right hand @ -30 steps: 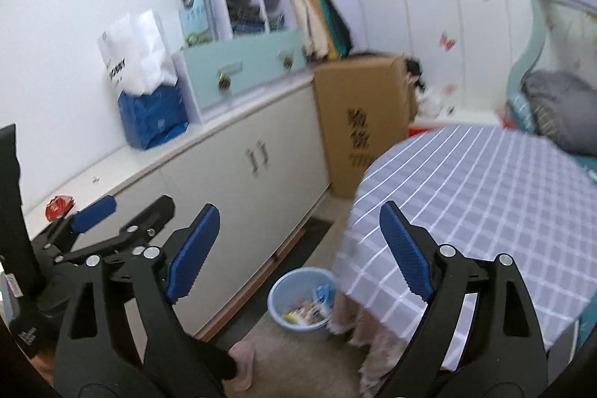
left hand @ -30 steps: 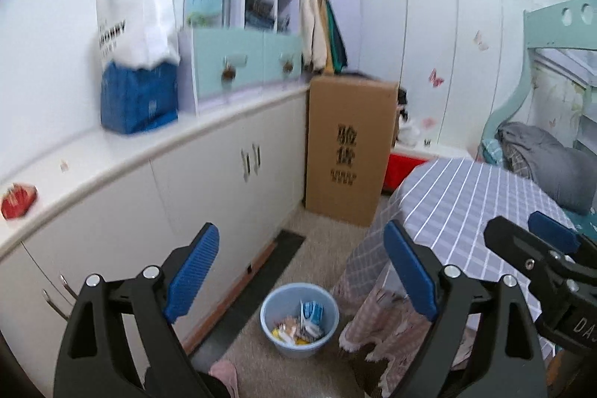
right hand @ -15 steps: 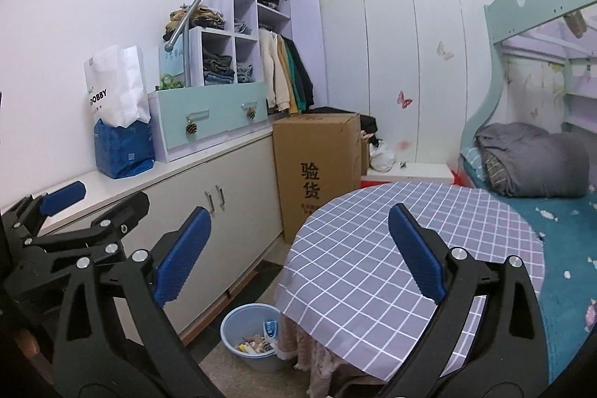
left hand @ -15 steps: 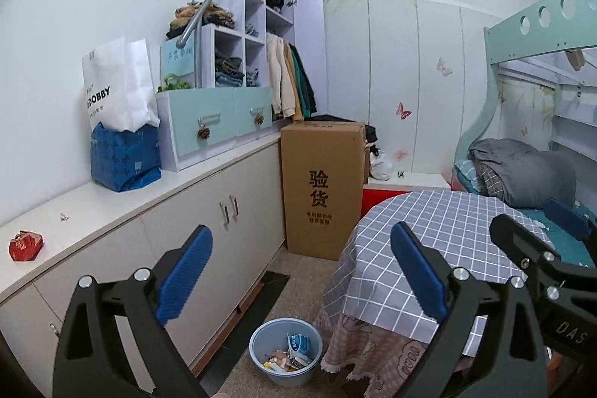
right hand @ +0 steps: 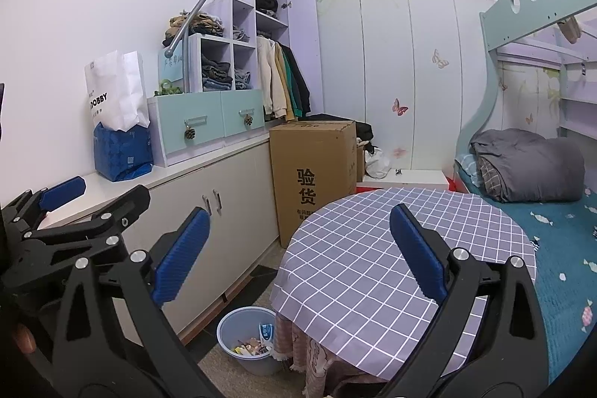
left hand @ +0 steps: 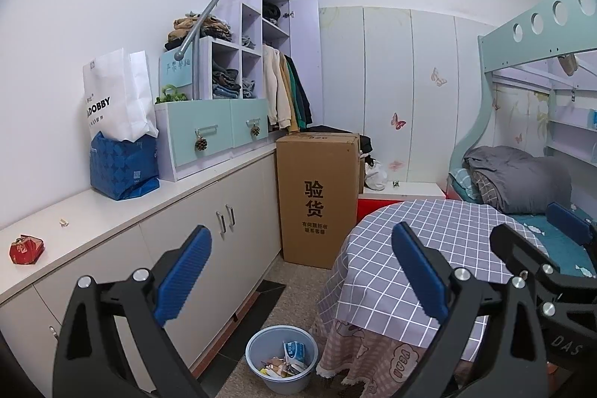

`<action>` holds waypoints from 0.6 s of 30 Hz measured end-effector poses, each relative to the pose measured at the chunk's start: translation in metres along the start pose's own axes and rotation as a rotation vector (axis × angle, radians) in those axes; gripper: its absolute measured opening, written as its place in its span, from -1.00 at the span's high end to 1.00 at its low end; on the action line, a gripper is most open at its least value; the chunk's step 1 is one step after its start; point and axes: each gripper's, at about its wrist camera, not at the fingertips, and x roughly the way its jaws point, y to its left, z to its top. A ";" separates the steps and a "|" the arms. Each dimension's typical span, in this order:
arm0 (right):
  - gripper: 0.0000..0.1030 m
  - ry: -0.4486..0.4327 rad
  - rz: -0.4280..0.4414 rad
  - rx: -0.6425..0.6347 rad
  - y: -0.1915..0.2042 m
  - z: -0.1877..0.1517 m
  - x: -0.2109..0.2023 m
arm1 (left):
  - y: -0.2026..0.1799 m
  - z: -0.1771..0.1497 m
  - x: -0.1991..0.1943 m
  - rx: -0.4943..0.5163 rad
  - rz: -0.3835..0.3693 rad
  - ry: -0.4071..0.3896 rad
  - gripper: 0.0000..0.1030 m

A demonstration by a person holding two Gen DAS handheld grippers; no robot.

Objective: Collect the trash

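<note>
A bunk bed (left hand: 530,174) is filling the right side of the frame, and a long white cabinet (left hand: 209,211) is running along the left wall. A round table in a checked cloth (right hand: 373,248) is sitting at centre right beside a tall cardboard box (left hand: 317,196). The blue wastebasket (left hand: 281,357), holding wrappers, is standing on the floor at lower centre, against the tablecloth's hem. The left gripper (left hand: 302,271) and right gripper (right hand: 298,260) are both gaping wide, gripping nothing. A red wrapper (left hand: 26,248) is lying on the cabinet top at far left.

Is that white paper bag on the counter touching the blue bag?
Touching. In the left wrist view the white paper bag has its bottom tucked into the open top of the blue bag.
</note>
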 end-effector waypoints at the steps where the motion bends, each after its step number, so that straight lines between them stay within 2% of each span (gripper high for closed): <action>1: -0.85 0.000 0.000 0.001 0.001 -0.001 -0.001 | 0.000 0.000 0.000 0.000 -0.001 0.001 -0.85; 18: -0.85 0.019 0.001 -0.004 0.000 -0.008 -0.001 | 0.004 -0.002 0.003 0.000 -0.011 0.014 -0.85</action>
